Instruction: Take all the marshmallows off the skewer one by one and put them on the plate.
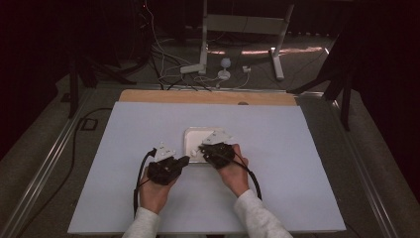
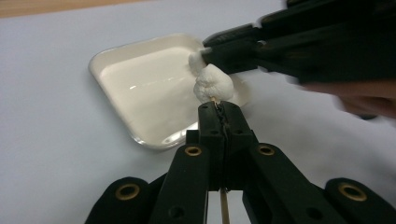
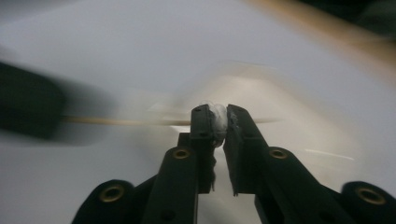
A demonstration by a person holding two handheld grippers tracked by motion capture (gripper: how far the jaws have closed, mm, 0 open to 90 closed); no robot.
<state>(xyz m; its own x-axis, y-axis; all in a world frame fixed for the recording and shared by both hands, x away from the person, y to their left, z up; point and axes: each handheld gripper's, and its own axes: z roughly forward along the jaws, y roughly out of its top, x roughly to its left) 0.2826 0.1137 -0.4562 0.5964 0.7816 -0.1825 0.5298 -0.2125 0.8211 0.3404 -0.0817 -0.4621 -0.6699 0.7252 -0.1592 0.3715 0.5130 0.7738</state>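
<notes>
A thin wooden skewer (image 2: 224, 210) is clamped between the jaws of my left gripper (image 2: 219, 106), which is shut on it. A white marshmallow (image 2: 213, 84) sits on the skewer's tip just past those jaws, above the white square tray (image 2: 140, 79). My right gripper (image 2: 205, 53) comes in from the right and pinches the marshmallow's upper end. In the right gripper view, my right gripper (image 3: 218, 112) is shut on the squashed marshmallow (image 3: 218, 122), and the skewer (image 3: 116, 121) runs left toward the blurred left gripper (image 3: 28, 105). From above, both grippers (image 1: 185, 159) (image 1: 202, 148) meet at the tray's near edge (image 1: 193, 133).
The tray lies mid-table on a pale blue-white sheet (image 1: 277, 148) with room all round it. A wooden strip (image 1: 208, 96) edges the far side. Beyond it, cables and a white stand (image 1: 203, 54) are on the floor.
</notes>
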